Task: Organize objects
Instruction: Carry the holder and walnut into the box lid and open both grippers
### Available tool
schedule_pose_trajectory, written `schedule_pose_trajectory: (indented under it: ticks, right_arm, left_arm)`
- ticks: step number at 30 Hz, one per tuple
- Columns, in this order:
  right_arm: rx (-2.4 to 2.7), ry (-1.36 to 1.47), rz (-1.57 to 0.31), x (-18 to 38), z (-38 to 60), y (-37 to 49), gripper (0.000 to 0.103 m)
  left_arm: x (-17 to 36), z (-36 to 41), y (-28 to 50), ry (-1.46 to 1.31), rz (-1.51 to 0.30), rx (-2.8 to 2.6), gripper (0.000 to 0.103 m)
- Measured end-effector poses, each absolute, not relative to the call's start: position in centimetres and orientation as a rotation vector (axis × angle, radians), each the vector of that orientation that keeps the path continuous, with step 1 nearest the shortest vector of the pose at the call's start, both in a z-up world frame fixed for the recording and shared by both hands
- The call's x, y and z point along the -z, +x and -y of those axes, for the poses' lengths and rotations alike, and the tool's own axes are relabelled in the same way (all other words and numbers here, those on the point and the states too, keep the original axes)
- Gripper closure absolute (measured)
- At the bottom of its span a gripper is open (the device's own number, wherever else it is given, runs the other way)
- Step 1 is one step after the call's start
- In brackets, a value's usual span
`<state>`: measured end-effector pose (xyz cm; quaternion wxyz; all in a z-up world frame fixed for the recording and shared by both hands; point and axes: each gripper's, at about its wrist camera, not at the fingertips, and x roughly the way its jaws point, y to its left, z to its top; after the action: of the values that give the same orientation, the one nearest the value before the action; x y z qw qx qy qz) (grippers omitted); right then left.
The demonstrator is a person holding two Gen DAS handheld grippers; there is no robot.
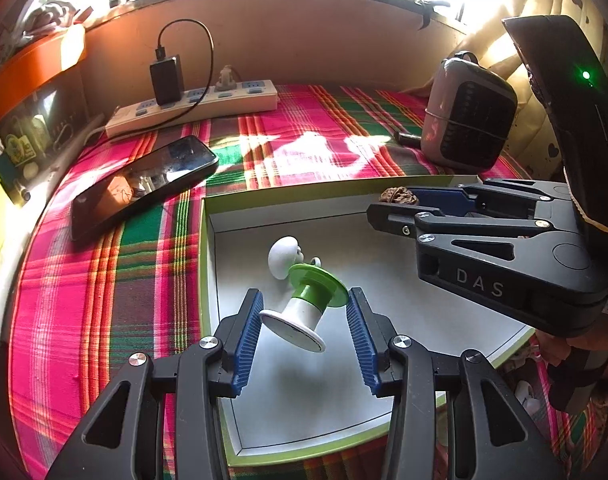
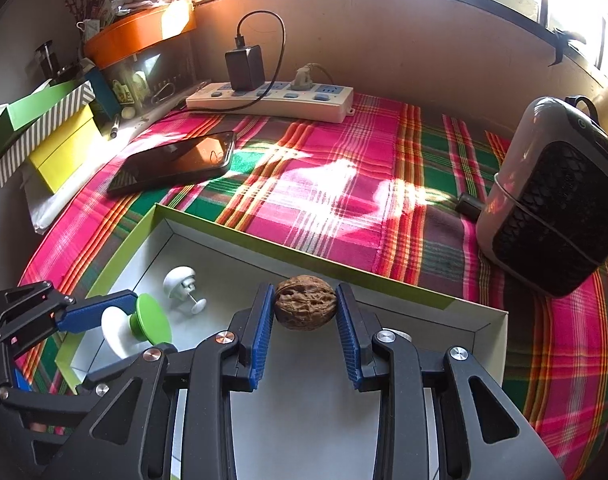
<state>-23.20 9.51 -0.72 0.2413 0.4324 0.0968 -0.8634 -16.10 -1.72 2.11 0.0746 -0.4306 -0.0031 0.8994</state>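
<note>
A shallow white box with green rim lies on the plaid cloth. My left gripper is shut on a green-and-white spool-shaped object, held tilted over the box's left part. My right gripper is shut on a brown walnut above the box's far edge. A small white mushroom-shaped hook lies inside the box, just beyond the spool.
A black phone lies left of the box. A white power strip with charger sits at the back. A grey-black speaker stands at right. Boxes and an orange-lidded tank crowd the left.
</note>
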Motion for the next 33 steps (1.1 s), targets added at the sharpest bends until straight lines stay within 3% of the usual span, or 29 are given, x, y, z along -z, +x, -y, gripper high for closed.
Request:
schedule_pose_trajectory:
  ticks: [33]
  right_arm:
    - [2.383,1.261,-0.326,1.46,-8.95,-24.05,0.067]
  left_arm:
    - [-1.27,0.81,-16.85,-1.325,-0.046,-2.687,0.061]
